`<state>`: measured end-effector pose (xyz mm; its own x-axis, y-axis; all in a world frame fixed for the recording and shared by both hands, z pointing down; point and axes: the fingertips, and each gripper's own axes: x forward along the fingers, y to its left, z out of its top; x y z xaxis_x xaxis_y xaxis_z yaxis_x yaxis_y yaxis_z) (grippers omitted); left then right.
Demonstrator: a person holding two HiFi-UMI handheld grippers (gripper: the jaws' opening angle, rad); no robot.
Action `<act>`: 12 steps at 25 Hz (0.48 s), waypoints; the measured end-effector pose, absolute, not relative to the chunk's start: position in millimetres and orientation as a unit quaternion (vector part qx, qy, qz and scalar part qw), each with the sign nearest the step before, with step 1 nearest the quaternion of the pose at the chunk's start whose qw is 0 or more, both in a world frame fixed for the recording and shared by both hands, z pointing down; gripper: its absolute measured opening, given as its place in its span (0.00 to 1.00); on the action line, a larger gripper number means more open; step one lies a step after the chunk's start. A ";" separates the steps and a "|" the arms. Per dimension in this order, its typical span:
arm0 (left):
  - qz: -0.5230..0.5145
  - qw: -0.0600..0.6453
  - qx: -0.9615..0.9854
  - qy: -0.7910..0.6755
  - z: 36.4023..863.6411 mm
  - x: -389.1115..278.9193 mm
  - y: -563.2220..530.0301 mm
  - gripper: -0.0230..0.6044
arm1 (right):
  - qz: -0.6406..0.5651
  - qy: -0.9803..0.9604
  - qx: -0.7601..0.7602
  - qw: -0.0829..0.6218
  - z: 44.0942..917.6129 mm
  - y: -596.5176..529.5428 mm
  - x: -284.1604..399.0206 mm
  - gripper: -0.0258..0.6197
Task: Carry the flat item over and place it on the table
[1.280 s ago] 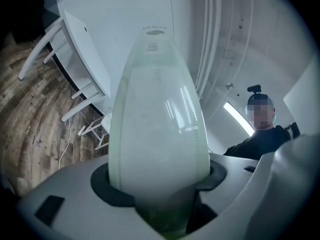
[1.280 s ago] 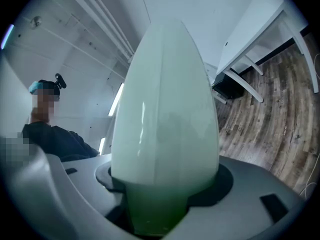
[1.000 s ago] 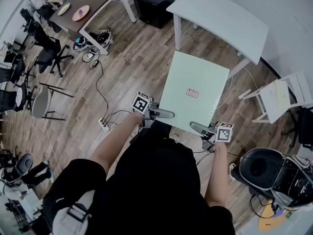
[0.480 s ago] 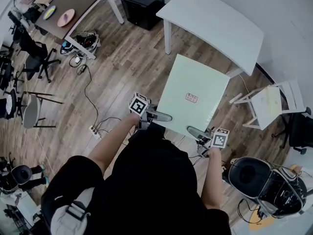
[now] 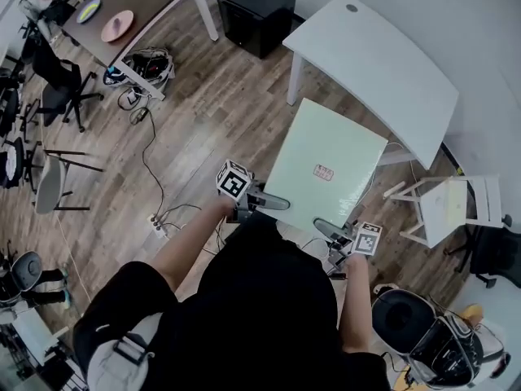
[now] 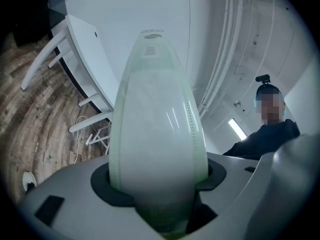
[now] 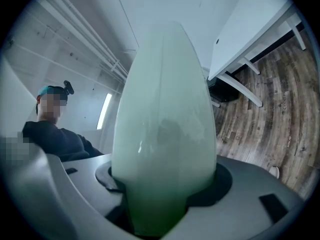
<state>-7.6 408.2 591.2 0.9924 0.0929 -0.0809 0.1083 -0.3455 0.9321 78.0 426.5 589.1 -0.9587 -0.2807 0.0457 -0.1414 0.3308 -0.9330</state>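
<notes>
A large pale green flat board [image 5: 326,169] with a small red label hangs level above the wood floor, held at its near edge by both grippers. My left gripper [image 5: 269,203] clamps the near left corner, my right gripper [image 5: 332,228] the near right corner. In the left gripper view the board [image 6: 155,129] fills the gap between the jaws, edge on. The right gripper view shows the same board [image 7: 165,129] wedged between its jaws. The white table [image 5: 374,63] stands just beyond the board's far edge.
A black cabinet [image 5: 256,6] stands left of the white table. A brown table [image 5: 130,10] with plates is at far left, with office chairs [image 5: 61,96] near it. Cables and a power strip [image 5: 155,221] lie on the floor. A white folding chair [image 5: 452,210] stands at right.
The board and both grippers have stayed in the same hold while the person has walked forward; the white table has come closer to the board's far edge.
</notes>
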 end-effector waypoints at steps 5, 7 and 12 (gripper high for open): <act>-0.020 0.562 0.826 0.047 595.1 -38.5 374.0 0.52 | -0.563 0.817 -0.118 0.038 590.2 385.7 49.3 0.53; -0.036 0.559 0.827 0.040 597.9 -49.2 364.2 0.53 | -0.558 0.822 -0.110 0.023 588.6 373.3 37.2 0.53; -0.059 0.561 0.825 0.013 600.0 -70.0 358.2 0.53 | -0.568 0.818 -0.092 0.001 593.7 363.7 19.2 0.53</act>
<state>-70.0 358.2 600.0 0.9927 -0.0450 -0.1123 0.0879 -0.3699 0.9249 19.2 363.7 593.7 -0.9832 -0.1510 0.1026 -0.1489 0.3385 -0.9291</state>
